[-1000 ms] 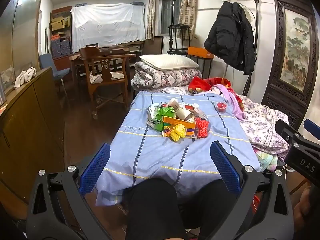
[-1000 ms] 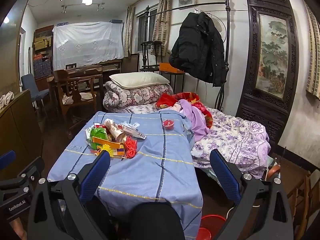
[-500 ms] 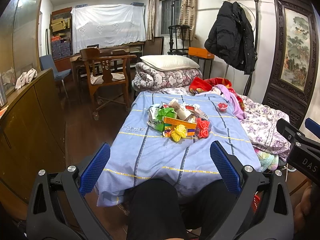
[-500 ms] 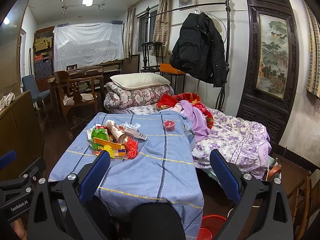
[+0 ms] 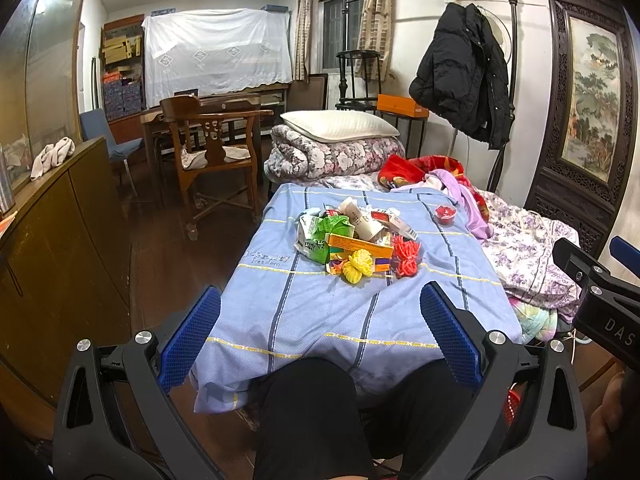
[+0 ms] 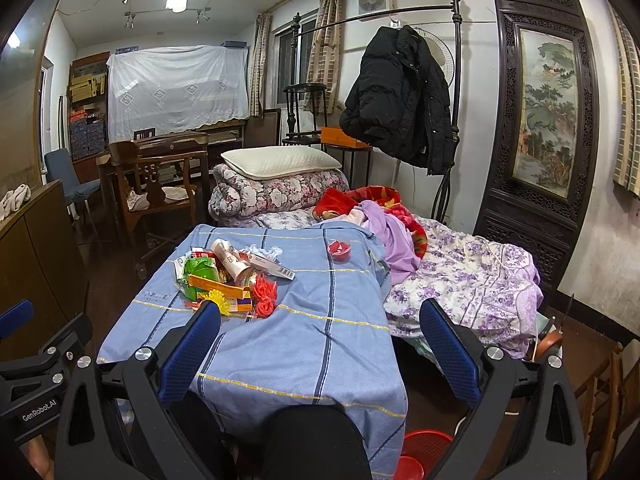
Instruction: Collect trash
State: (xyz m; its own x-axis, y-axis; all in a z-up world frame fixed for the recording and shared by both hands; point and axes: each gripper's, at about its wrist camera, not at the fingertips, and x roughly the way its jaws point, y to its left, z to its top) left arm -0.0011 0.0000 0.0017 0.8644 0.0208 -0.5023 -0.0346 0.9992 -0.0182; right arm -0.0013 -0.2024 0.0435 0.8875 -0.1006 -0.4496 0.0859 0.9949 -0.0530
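Note:
A pile of trash (image 5: 352,240) lies in the middle of a table under a blue cloth (image 5: 280,312): a green bag, an orange box, a yellow net ball (image 5: 356,266), red netting (image 5: 406,256) and a paper cup. A small red cup (image 5: 445,213) stands apart at the far right. My left gripper (image 5: 319,293) is open and empty, short of the table's near edge. My right gripper (image 6: 320,307) is open too, above the near part of the cloth (image 6: 320,344), with the trash pile (image 6: 228,272) beyond its left finger and the red cup (image 6: 339,249) farther back.
A person's dark knee (image 5: 308,400) fills the bottom middle. A red bin (image 6: 424,448) sits on the floor under the table's right corner. A bed with floral covers (image 6: 460,272) adjoins the right side, a brown cabinet (image 5: 52,248) the left, a wooden chair (image 5: 212,160) behind.
The right gripper has drifted a little forward and left, so the trash pile sits closer to its left finger. The left gripper has barely moved. Both stay open.

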